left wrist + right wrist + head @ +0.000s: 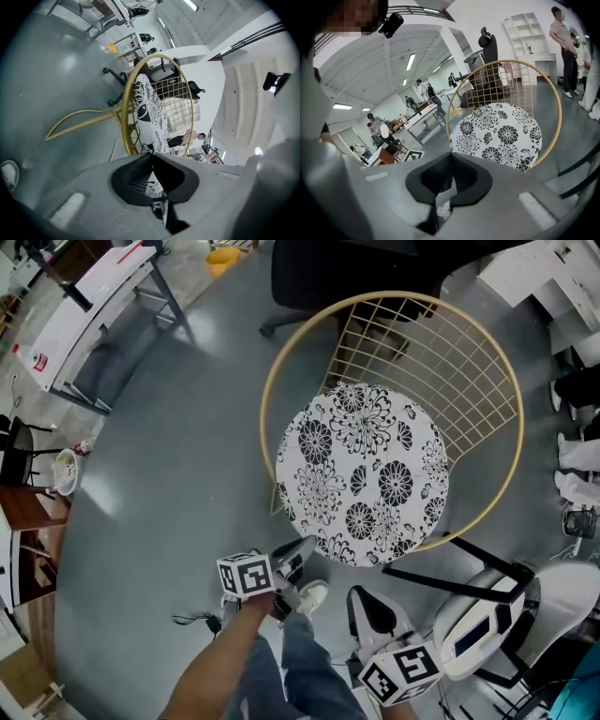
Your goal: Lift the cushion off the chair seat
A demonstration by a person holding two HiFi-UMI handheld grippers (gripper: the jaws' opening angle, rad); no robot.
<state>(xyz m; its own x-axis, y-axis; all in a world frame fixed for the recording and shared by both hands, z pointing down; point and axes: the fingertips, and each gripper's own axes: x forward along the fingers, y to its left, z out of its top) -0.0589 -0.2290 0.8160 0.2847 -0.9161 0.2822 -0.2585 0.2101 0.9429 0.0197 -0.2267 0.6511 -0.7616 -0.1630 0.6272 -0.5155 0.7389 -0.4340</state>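
Cushion, round and white with black flowers, lies flat on the seat of the gold wire chair in the middle of the grey floor. It is not lifted yet. The left gripper is at the near left edge of the cushion. Its claw is squeezed narrow, and in the left gripper view the flowery cloth runs right into the left gripper, between its two pads, so it looks like it is pinching the rim. I think it grabs there because the edge is thin and sticks out over the chair's ring, so a small claw can bite it. The top of the cushion is too wide and flat to grab. The gripper comes in low from the side, likely so one pad goes over the edge and one goes under. The right gripper is near the person, to the right, and apart from the cushion. Its claw is closed with nothing in it, and the right gripper looks toward the cushion from close by. It may be waiting to help hold the other side.
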